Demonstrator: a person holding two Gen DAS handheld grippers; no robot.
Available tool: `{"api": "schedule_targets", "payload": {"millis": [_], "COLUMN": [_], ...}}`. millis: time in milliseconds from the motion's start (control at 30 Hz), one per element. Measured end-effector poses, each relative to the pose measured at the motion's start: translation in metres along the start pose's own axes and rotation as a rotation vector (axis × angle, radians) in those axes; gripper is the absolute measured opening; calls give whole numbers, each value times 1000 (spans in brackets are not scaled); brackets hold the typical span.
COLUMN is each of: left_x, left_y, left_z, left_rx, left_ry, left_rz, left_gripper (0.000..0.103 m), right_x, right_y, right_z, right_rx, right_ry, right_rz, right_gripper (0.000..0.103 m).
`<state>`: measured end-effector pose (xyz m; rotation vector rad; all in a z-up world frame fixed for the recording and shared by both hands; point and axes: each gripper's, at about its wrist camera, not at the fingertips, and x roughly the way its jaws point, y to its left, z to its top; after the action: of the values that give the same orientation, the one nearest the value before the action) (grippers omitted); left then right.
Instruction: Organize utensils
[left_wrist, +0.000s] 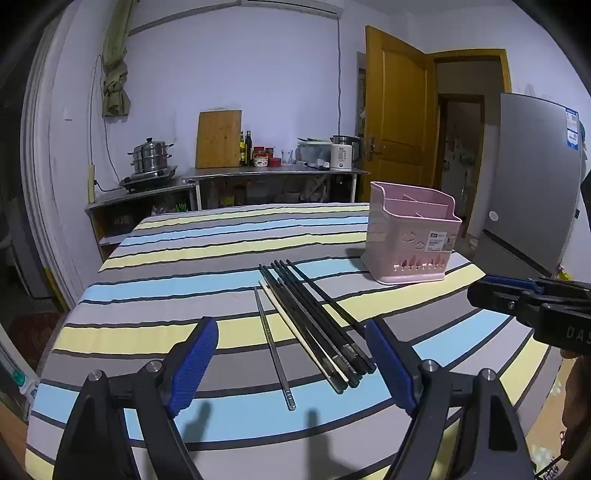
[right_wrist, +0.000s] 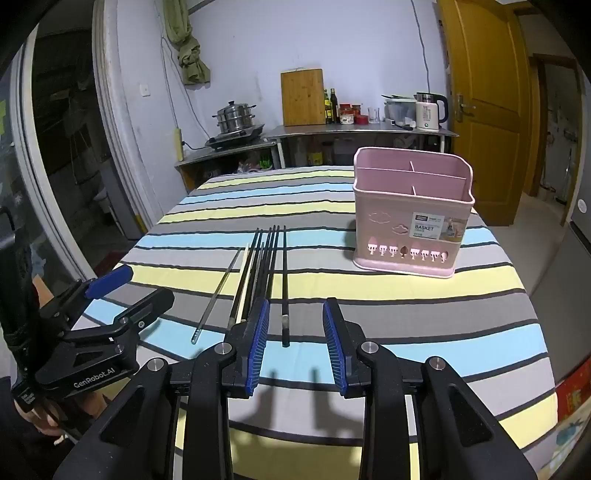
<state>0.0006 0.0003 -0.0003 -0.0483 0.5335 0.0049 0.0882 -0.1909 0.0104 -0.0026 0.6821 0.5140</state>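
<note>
Where its label shows, pink holder (right_wrist: 410, 206) reads "BASKET"; left hand-held gripper (right_wrist: 122, 291) reads "GenRobot.AI".

The right gripper's fingers (right_wrist: 258, 332) hide the black chopsticks' (right_wrist: 258, 266) near ends.

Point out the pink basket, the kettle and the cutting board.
Pink basket (right_wrist: 384, 206): right wrist view, front wall.
Kettle (right_wrist: 427, 114): right wrist view, white body.
Cutting board (left_wrist: 218, 139): left wrist view, middle of its face.
</note>
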Motion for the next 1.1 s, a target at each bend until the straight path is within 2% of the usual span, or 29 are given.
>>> {"api": "schedule_targets", "payload": {"millis": [367,1100], "left_x": [0,-3], "left_y": [-4,-5], "left_z": [-4,-5], "left_rx": [31,33], "left_ry": [-14,-7], "left_rz": [6,2], "left_gripper": [82,82], "right_x": [-5,-1], "right_y": [2,-2], "right_z": [0,-3], "right_rx": [0,11], "right_ry": [-9,-4], "right_rz": [-1,-5], "right_gripper": [31,31]}}
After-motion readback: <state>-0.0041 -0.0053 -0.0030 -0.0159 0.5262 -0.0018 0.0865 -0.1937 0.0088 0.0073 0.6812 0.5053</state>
